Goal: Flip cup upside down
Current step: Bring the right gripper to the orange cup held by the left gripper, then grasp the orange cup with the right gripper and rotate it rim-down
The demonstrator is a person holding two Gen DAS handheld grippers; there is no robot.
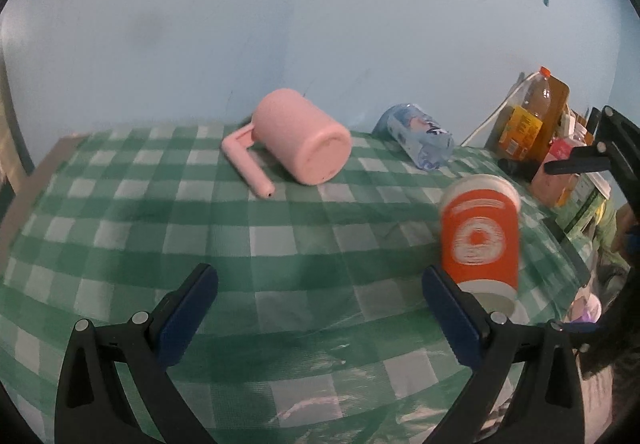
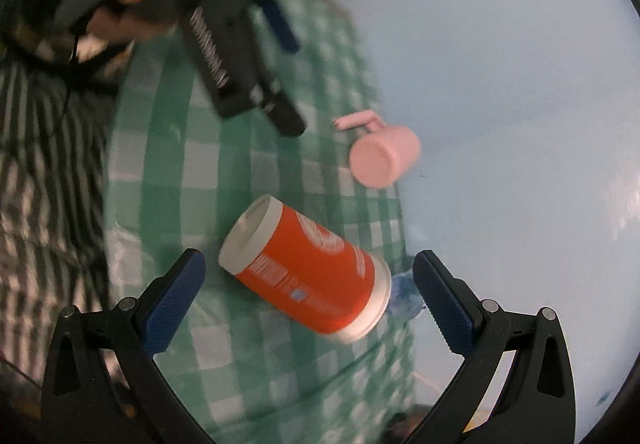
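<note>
The left claw (image 1: 320, 308) is spread wide over bare cloth with nothing in it. The right claw (image 2: 310, 294) is equally wide, and the orange paper cup (image 2: 306, 266) sits in the gap between its blue textured pads (image 2: 172, 300), though neither pad appears to touch it. In the left wrist view that cup (image 1: 480, 236) seems to stand with its wide white rim down and its narrower base up, just past the left claw's right finger, so I judge the flip essentially done, with only backing away and confirming it stands steady left; motion blur and the rolled right camera make this uncertain. The cup is a smooth, tapered paper cylinder, orange with white bands and a white circular print. The worktop (image 1: 280, 244) wears a glossy green-and-white checked cloth, slightly wrinkled. Farther back a matte pink plastic mug (image 1: 304, 143) lies on its side, its angular handle resting on the cloth, near a crumpled clear bottle (image 1: 418, 139). Behind rises a plain pale-blue wall (image 1: 320, 23).
</note>
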